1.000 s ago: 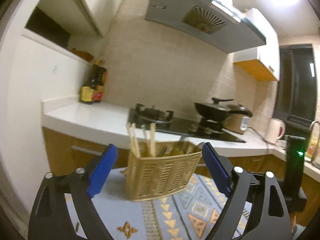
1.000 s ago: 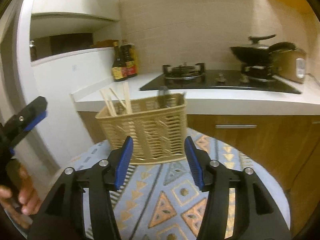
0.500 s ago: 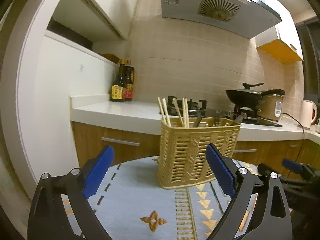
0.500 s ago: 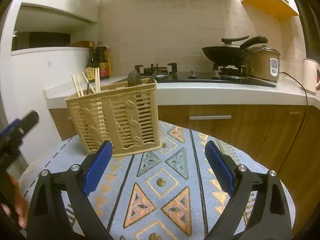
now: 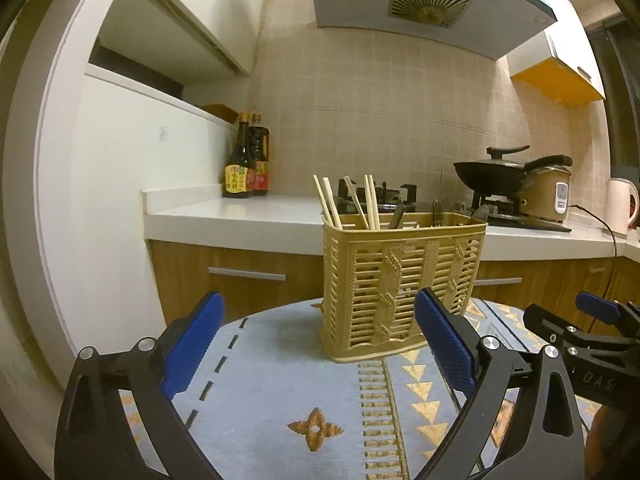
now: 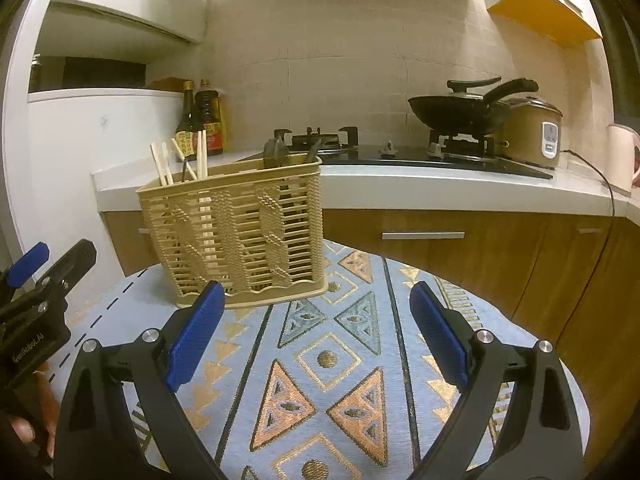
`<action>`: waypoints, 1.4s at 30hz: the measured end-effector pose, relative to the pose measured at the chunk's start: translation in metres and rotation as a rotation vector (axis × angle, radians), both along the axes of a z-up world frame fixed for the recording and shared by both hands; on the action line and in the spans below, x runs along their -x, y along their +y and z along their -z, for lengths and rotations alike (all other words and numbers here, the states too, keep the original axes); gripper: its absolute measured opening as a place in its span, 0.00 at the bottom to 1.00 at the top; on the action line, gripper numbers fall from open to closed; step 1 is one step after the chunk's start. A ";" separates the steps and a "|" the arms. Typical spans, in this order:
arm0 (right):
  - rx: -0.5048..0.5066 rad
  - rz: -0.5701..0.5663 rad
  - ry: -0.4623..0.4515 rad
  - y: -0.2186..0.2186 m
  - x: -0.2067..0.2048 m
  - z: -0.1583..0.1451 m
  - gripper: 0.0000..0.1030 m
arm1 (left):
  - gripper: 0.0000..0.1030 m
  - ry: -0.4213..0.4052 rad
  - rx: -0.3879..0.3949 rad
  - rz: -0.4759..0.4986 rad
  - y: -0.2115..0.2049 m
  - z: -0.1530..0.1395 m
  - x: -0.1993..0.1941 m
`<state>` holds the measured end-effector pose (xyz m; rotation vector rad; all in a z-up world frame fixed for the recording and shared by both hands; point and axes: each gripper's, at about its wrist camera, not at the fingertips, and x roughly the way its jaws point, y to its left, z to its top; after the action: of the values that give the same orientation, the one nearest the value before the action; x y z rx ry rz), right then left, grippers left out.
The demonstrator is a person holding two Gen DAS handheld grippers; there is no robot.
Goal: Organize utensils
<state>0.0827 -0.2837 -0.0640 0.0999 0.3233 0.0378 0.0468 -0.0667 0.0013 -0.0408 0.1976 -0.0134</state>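
Note:
A tan slatted utensil basket [image 5: 400, 280] stands upright on a round table with a blue patterned cloth [image 5: 280, 400]. Several wooden chopsticks [image 5: 348, 202] stick up from its left end and dark utensil handles [image 5: 440, 210] from the rest. It also shows in the right wrist view [image 6: 236, 236] with the chopsticks [image 6: 180, 160]. My left gripper [image 5: 320, 344] is open and empty, a little short of the basket. My right gripper [image 6: 316, 332] is open and empty, to the right of the basket, above the cloth [image 6: 340, 380].
Behind the table runs a white counter [image 5: 240, 216] with wooden drawers, two sauce bottles [image 5: 246, 160], a gas hob, a black wok [image 5: 496, 168], a rice cooker [image 5: 548, 196] and a kettle [image 5: 620, 204]. A white wall stands at the left.
Both grippers have pulled back from the basket and levelled out. The right gripper's jaws have opened wide; a second ago they were narrow in front of the basket.

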 end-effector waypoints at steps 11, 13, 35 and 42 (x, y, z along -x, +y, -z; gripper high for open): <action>0.012 0.010 0.023 0.002 -0.003 0.002 0.87 | 0.93 0.027 -0.040 0.018 -0.009 0.003 -0.002; 0.020 0.013 0.025 0.003 -0.004 0.002 0.87 | 0.93 0.036 -0.032 0.014 -0.008 0.004 -0.004; 0.020 0.014 0.045 0.003 -0.008 0.003 0.92 | 0.93 0.053 -0.027 0.006 -0.007 0.005 -0.007; 0.018 0.013 0.050 0.003 -0.008 0.003 0.92 | 0.93 0.060 -0.026 0.004 -0.007 0.006 -0.008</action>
<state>0.0908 -0.2807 -0.0673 0.0853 0.3726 0.0194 0.0549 -0.0733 -0.0046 -0.0153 0.2582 -0.0138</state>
